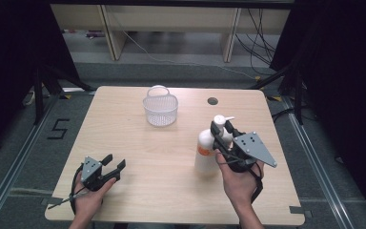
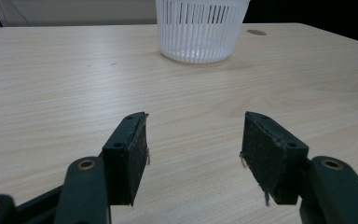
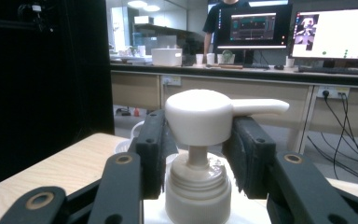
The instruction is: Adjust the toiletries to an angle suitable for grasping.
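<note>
The pump bottle point(image 1: 207, 148) stands upright on the right half of the table point(image 1: 162, 157), long axis vertical, directly under your right gripper point(image 1: 223, 130). Its jaws flank the pump head point(image 3: 200, 116), touching or nearly so; whether they truly clamp it is unclear. Your left gripper point(image 2: 193, 144) rests agape and empty near the front-left corner, well apart. The white basket point(image 1: 160, 109) sits beyond, mid-table. Pale wood, uncluttered, dark curtains around.
</note>
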Tool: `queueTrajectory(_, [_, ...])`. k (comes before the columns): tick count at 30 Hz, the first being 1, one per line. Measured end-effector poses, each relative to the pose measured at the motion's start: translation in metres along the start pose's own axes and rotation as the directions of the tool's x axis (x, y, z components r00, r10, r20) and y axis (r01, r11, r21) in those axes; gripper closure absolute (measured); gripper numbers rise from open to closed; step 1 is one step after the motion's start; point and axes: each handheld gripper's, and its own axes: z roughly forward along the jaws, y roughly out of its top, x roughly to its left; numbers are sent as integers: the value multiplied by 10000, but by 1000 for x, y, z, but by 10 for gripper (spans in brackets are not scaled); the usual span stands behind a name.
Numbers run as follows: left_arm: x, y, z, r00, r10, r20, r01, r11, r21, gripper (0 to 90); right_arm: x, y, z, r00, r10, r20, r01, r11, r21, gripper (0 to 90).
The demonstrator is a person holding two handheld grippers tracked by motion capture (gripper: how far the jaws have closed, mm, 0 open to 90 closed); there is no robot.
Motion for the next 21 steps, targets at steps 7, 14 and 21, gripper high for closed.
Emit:
queueTrajectory(7, [0, 0, 0, 10000, 14, -22, -14, 10000, -14, 399, -2, 7, 2, 9998, 197, -9, -197, 9998, -23, 603])
queueTrajectory(14, [-1, 0, 1, 10000, 32, 5, -32, 10000, -57, 400, -4, 15, 3, 9999, 144, 39, -143, 9996, -236, 603])
queueTrajectory(21, [-1, 0, 1, 10000, 35, -18, -35, 10000, 3, 400, -5, 18, 6, 9998, 163, 126, -158, 9990, -417, 603])
